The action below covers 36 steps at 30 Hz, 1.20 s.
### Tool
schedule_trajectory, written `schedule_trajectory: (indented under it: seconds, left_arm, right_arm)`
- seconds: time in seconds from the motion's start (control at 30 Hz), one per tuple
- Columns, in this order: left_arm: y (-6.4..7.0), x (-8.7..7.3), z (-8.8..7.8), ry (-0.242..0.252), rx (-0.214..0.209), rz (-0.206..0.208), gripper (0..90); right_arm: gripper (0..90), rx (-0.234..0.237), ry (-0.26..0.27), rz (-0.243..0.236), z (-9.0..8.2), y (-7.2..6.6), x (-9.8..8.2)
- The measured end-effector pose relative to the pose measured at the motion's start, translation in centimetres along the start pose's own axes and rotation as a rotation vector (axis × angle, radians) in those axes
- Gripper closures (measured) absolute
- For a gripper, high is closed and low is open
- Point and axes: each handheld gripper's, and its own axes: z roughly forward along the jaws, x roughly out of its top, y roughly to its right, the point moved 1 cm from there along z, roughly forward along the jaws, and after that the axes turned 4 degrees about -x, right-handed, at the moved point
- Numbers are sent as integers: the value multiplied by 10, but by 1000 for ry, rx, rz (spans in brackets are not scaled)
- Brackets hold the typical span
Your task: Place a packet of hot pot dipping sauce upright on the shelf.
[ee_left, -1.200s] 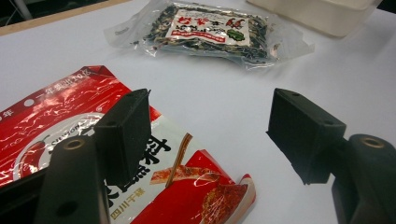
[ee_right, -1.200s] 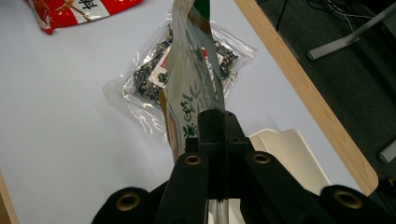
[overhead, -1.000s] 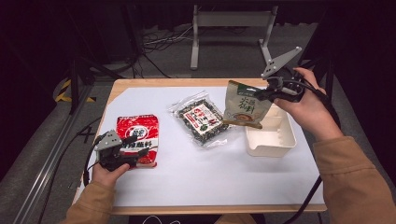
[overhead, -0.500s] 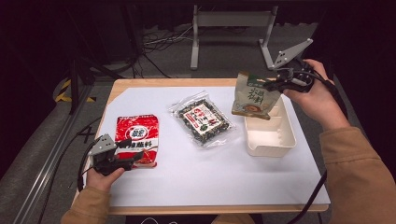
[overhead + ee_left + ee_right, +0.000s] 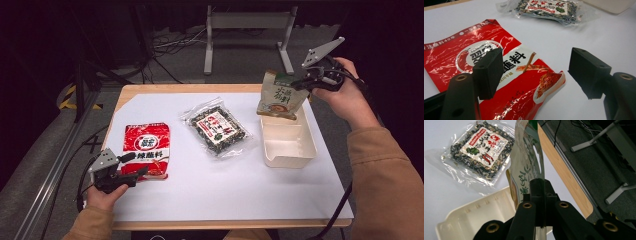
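Green-white pouch [image 5: 281, 95] upright above cream tray [image 5: 289, 145]

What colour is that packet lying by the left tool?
Red with white panels, the red packet shows best in the left gripper view.

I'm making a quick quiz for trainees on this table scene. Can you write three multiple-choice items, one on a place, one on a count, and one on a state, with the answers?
1. Where is the beige pouch?
A. flat on the white sheet
B. held up over the far end of the cream tray
C. under the red packet

2. How many packets lie flat on the white sheet?
A. two
B. four
C. none

3. How does the left claw stand?
A. shut on the red packet
B. shut on the tray
C. open over the red packet

Answers:
1 B, the right claw pinches its top edge and it hangs above the tray.
2 A, the red packet and the clear seaweed packet.
3 C, the left claw view shows a wide gap between its pads, above the packet.
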Motion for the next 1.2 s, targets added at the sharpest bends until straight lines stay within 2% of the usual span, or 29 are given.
schedule_trajectory:
  seconds: [0.1,0.5,0.67,0.83,0.93,1.2]
  left_arm:
    - [0,-2,-1,-2,4,-10,286]
    - [-1,-1,1,-2,-2,-12,287]
    - [0,-1,3,-12,-7,-9,287]
    - [0,0,5,-13,-13,-15,287]
    - [-1,1,7,-17,-13,-1,287]
    - [-1,0,7,-18,-17,-3,286]
  right_arm:
    - [891,-6,-8,-11,4,8,-4]
    - [890,-23,-1,-26,16,22,-12]
    - [890,-28,-3,-8,22,26,-14]
    - [890,-33,-11,-12,31,28,-17]
    - [890,-41,-15,-16,35,29,-18]
    - [890,-60,-47,-23,43,32,-20]
